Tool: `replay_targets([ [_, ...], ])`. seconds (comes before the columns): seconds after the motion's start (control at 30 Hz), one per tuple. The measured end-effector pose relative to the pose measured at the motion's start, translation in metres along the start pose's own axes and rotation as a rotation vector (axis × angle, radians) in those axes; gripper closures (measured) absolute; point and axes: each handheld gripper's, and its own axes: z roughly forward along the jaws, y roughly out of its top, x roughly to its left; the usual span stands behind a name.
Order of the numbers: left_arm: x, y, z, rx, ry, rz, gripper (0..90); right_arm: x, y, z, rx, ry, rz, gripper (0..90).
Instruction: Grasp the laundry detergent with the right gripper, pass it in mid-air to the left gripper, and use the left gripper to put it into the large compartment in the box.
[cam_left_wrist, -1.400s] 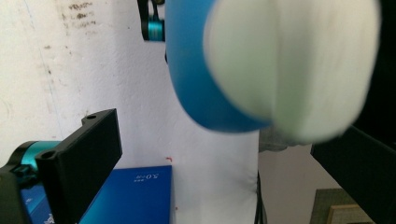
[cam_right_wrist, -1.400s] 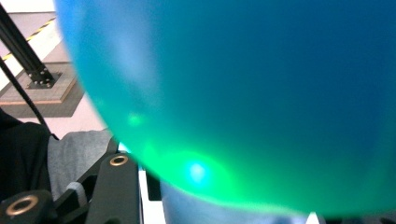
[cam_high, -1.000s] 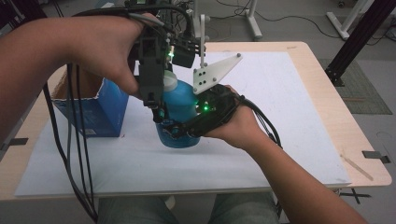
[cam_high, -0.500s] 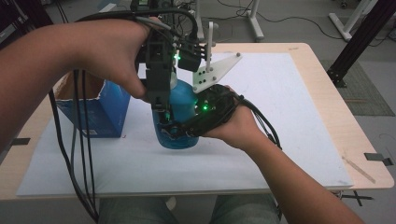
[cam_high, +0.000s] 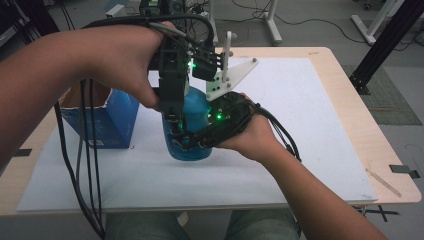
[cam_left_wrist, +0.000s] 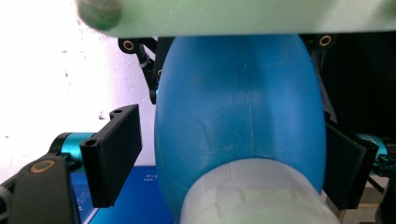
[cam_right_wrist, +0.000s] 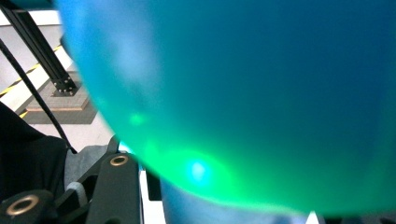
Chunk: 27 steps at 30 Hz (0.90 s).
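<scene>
A blue bottle (cam_high: 189, 150) with a white cap (cam_left_wrist: 252, 196) stands upright on the white sheet. My right gripper (cam_high: 200, 136) comes in from the right, shut on the bottle's body, and the bottle (cam_right_wrist: 261, 93) looms large in the right gripper view. My left gripper (cam_high: 175, 117) points down over the bottle's top. Its jaws have just been closing with the bottle (cam_left_wrist: 243, 121) between them. In the left gripper view one of its fingers (cam_left_wrist: 112, 158) stands a little off the bottle's side, and the other lies against it.
An open blue cardboard box (cam_high: 100, 117) stands just left of the bottle. The white sheet (cam_high: 310, 115) covers most of the wooden table (cam_high: 372, 150). A thin stick (cam_high: 382, 182) lies near the right edge. A black frame post (cam_high: 385, 45) rises beyond the far right corner.
The left gripper's jaws have narrowed around the bottle's top. Both hands and the bottle have kept their place.
</scene>
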Motion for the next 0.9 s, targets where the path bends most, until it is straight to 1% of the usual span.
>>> replay_targets([
  [0.13, -0.0002, 0.0002, -0.0001, 0.001, 0.005, -0.008, 17.2, -0.0008, -0.0002, -0.0003, -0.003, -0.002, 0.007, 46.5],
  [0.17, 0.0000, 0.0003, -0.0002, 0.002, 0.006, -0.010, 17.8, -0.0012, -0.0003, -0.0004, -0.005, -0.001, 0.007, 46.4],
  [0.2, 0.0002, 0.0002, -0.0004, 0.001, 0.007, -0.008, 20.4, -0.0015, -0.0003, -0.0004, -0.006, -0.003, 0.008, 46.5],
  [0.3, 0.0011, 0.0002, -0.0007, -0.002, 0.014, -0.008, 21.0, -0.0023, -0.0007, 0.0000, -0.005, -0.003, 0.009, 46.5],
  [0.43, 0.0015, 0.0002, 0.0000, 0.001, 0.012, -0.016, 21.0, -0.0024, -0.0009, 0.0014, 0.001, -0.004, 0.010, 46.5],
  [0.53, 0.0016, 0.0008, -0.0002, 0.003, 0.008, -0.009, 24.3, -0.0028, -0.0011, 0.0017, 0.000, -0.003, 0.012, 46.5],
  [0.7, 0.0018, 0.0015, 0.0007, 0.005, 0.013, -0.011, 24.3, -0.0034, -0.0011, 0.0015, -0.001, -0.006, 0.014, 46.5],
  [0.73, 0.0017, 0.0016, 0.0009, 0.006, 0.011, -0.017, 24.4, -0.0035, -0.0011, 0.0015, 0.000, -0.007, 0.015, 46.5],
  [0.8, 0.0019, 0.0019, 0.0010, 0.002, 0.009, -0.015, 26.9, -0.0035, -0.0011, 0.0014, 0.000, -0.007, 0.015, 46.5],
  [0.9, 0.0018, 0.0025, 0.0015, 0.002, 0.008, -0.018, 27.4, -0.0038, -0.0012, 0.0011, 0.000, -0.007, 0.015, 46.6],
])
